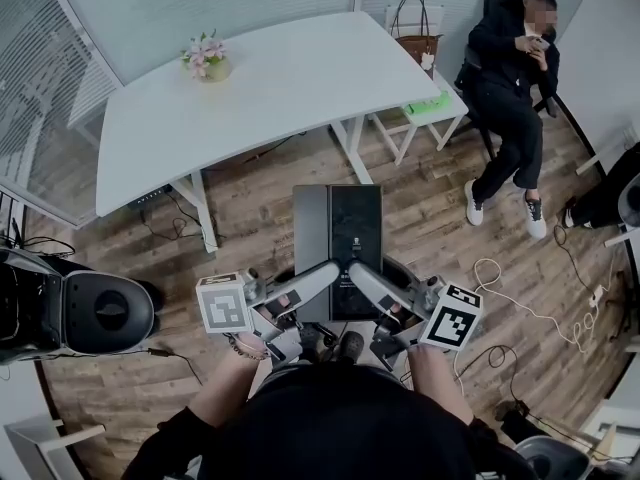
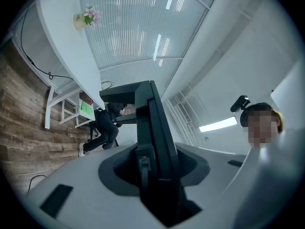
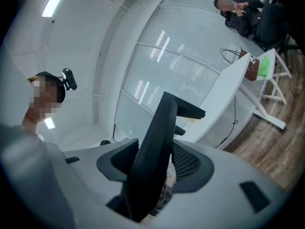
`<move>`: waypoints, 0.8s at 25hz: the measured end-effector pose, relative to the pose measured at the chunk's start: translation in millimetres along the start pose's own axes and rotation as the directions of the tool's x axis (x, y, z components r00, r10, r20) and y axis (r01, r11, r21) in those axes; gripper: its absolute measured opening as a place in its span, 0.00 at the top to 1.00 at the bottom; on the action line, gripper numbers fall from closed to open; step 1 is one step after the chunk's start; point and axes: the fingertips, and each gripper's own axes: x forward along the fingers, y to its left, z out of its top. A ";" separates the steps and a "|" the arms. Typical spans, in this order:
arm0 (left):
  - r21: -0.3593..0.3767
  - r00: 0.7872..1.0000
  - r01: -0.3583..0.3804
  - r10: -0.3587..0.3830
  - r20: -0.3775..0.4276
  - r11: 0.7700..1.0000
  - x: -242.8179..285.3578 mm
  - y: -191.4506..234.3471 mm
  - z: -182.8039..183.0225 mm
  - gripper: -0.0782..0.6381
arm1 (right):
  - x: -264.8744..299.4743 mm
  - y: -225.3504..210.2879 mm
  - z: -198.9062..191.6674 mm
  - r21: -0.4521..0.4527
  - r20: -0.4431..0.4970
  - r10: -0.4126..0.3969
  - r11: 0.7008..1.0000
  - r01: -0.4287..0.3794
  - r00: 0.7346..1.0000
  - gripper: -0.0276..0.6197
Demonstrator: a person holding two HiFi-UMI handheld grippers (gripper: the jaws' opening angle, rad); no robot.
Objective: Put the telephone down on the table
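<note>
Clamping one telephone (image 1: 337, 228) from each side, left gripper (image 1: 325, 271), right gripper (image 1: 360, 273), one table (image 1: 280, 78)

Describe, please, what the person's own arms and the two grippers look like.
The left tongs and right tongs have smooth pale grey fingers with dark recessed pads. Each carries a white cube printed with black square markers. The person wears a black top and a bracelet on the left wrist.

**Matt plastic, glossy panel**

The left gripper (image 1: 330, 268) and right gripper (image 1: 358, 270) are smooth matt grey plastic. Between them the telephone (image 1: 338, 238) shows glossy black beside matt grey. Beyond, a smooth white table (image 1: 300, 78); beneath, grained wood floor (image 1: 250, 218).
</note>
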 end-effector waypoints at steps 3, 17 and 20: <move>0.007 1.000 0.000 0.000 -0.002 1.000 -3.1 0.5 0.7 0.63 | 1.9 1.6 -1.8 -0.015 -0.002 -0.005 1.000 0.005 1.000 0.61; 0.017 0.998 0.037 -0.036 -0.046 0.999 -39.0 8.0 28.8 0.63 | 44.9 9.8 -21.6 -0.111 0.034 -0.031 0.993 0.035 0.999 0.60; 0.012 0.998 0.033 -0.032 -0.060 0.999 -42.1 11.2 29.6 0.63 | 47.5 7.7 -25.3 -0.099 0.042 -0.038 0.994 0.042 0.998 0.60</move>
